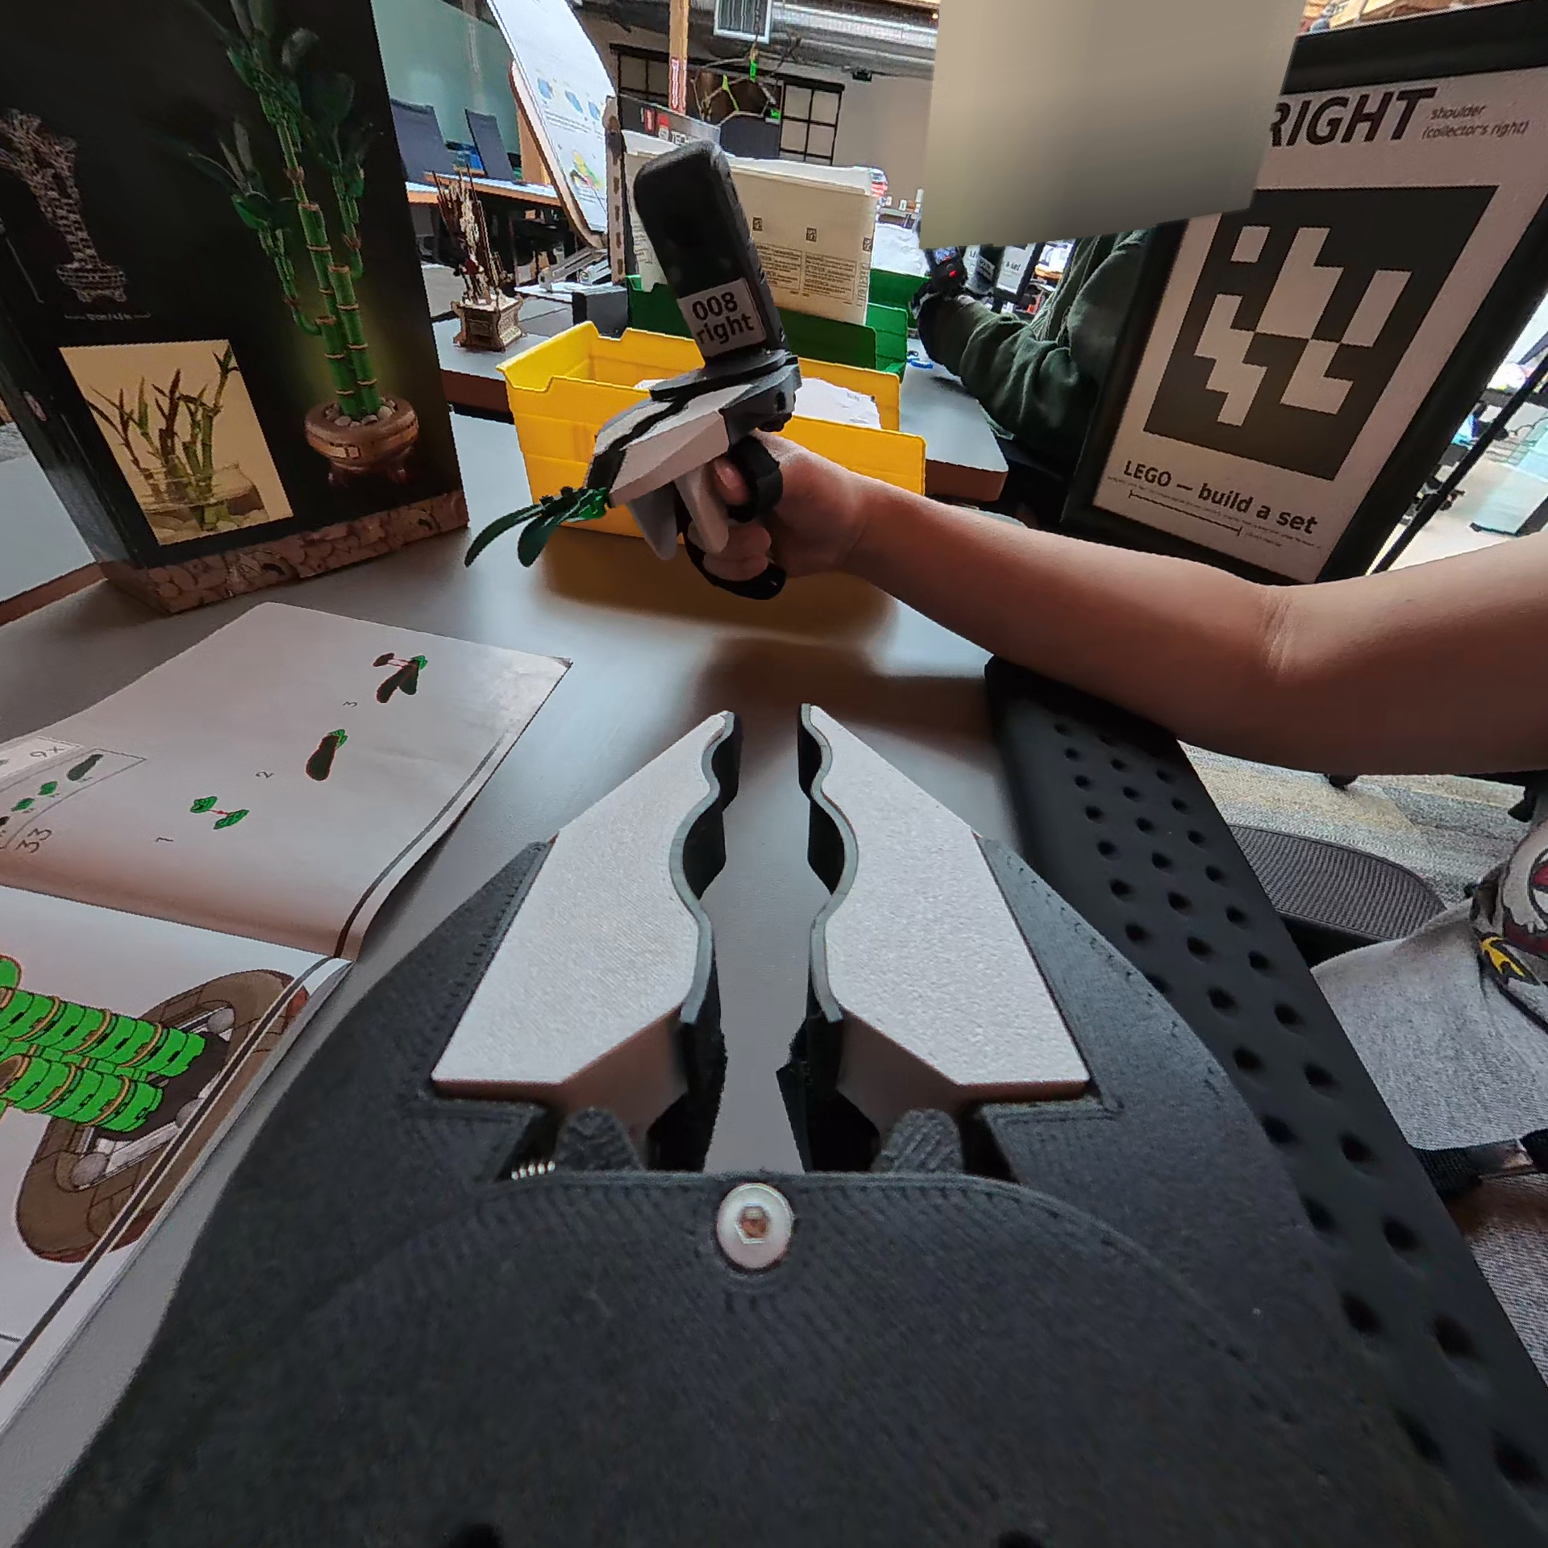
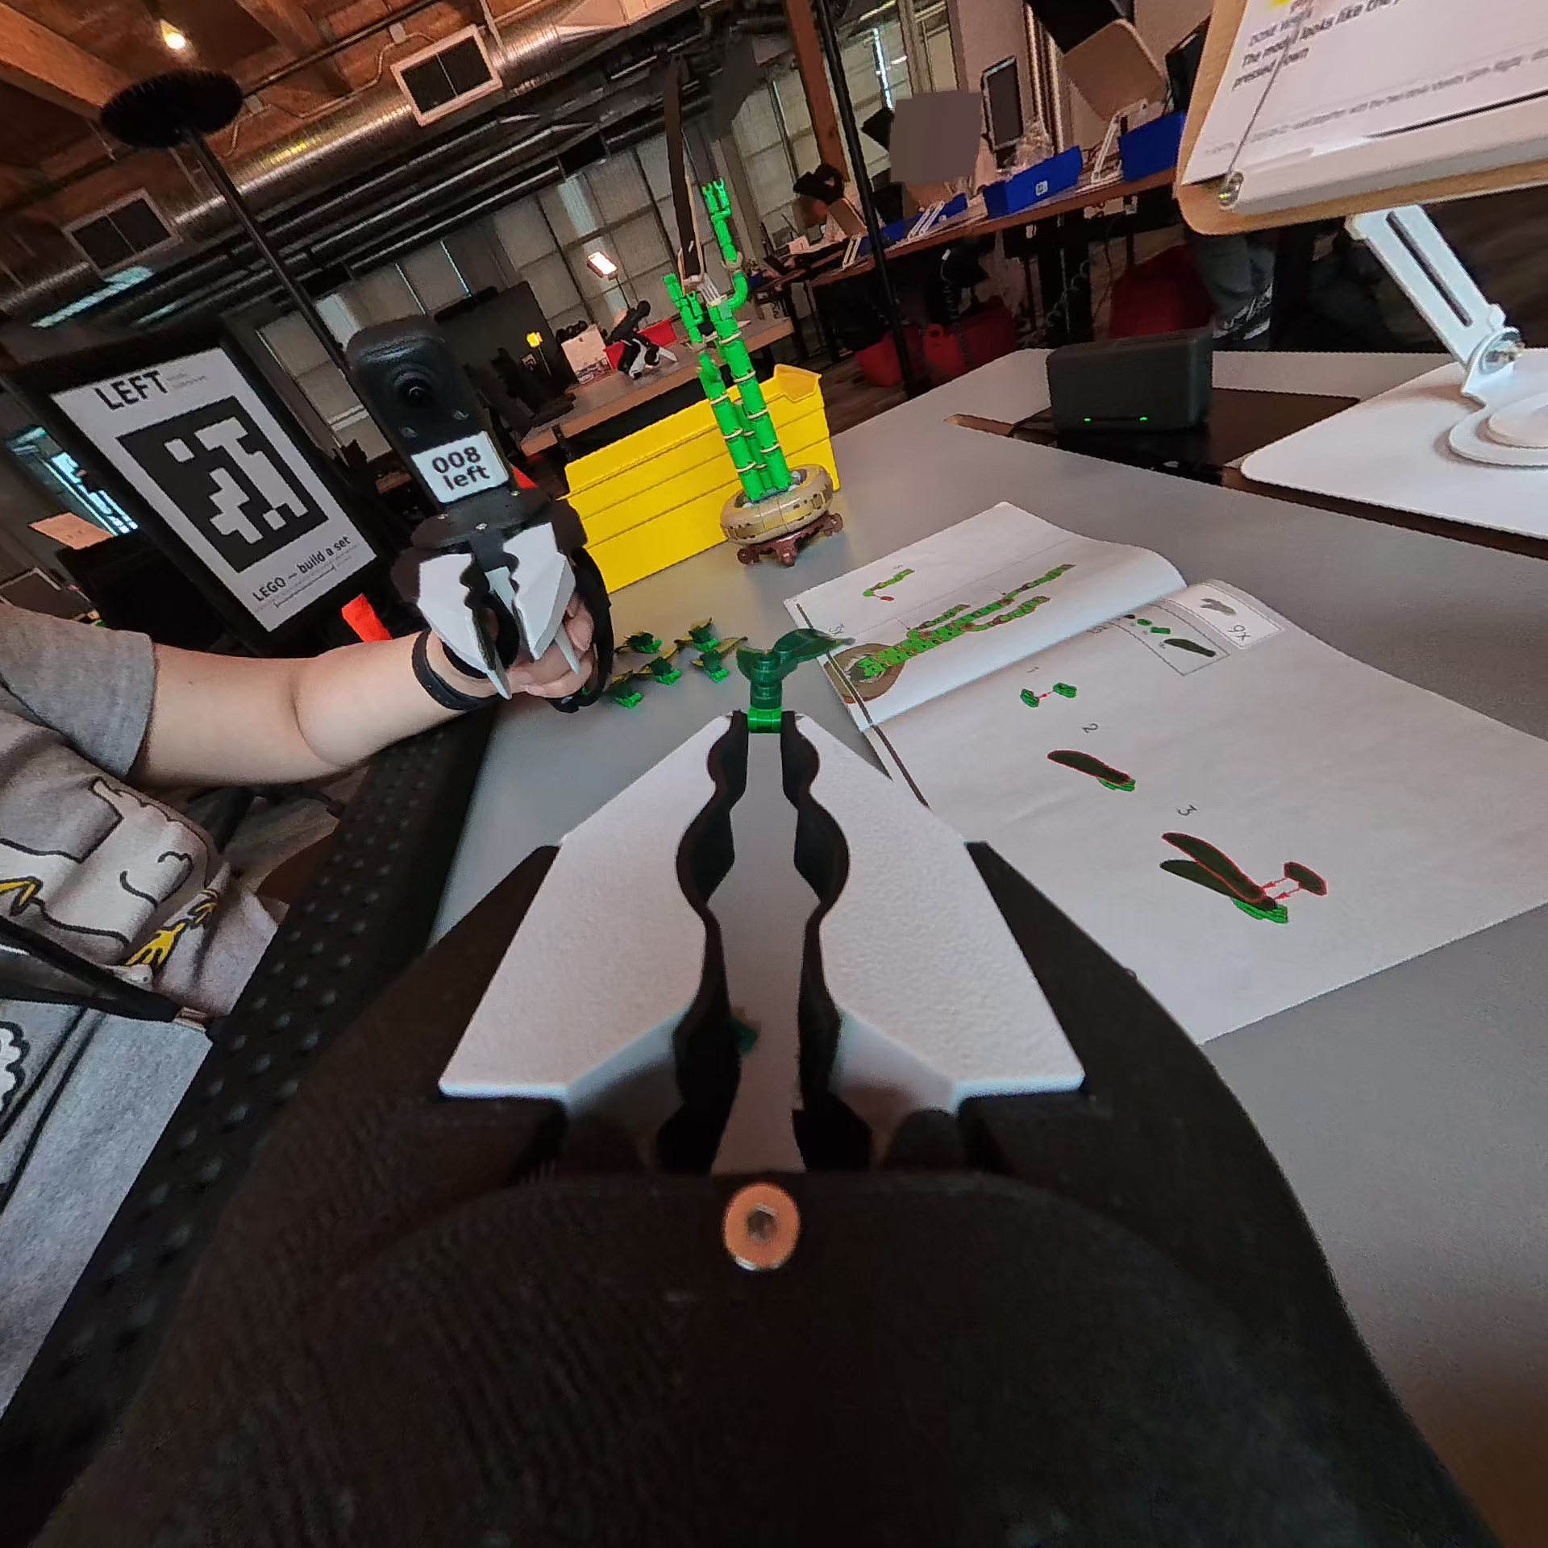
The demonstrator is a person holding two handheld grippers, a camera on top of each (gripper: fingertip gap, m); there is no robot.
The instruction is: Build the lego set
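Right white-and-black two-finger gripper (image 2: 762,722) pinches a small green leafy lego piece (image 2: 775,670) at its tips, above the grey table (image 2: 1382,1173) beside the open instruction booklet (image 2: 1173,754). Left gripper (image 1: 766,720) hangs narrowly parted, holding nothing. Loose green pieces (image 2: 670,657) are too small to identify.

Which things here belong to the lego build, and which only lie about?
Job:
right tongs gripping leaf piece
left tongs, empty
bamboo model
loose leaf pieces
manual
box

Lying about:
yellow bin
marker board
clipboard
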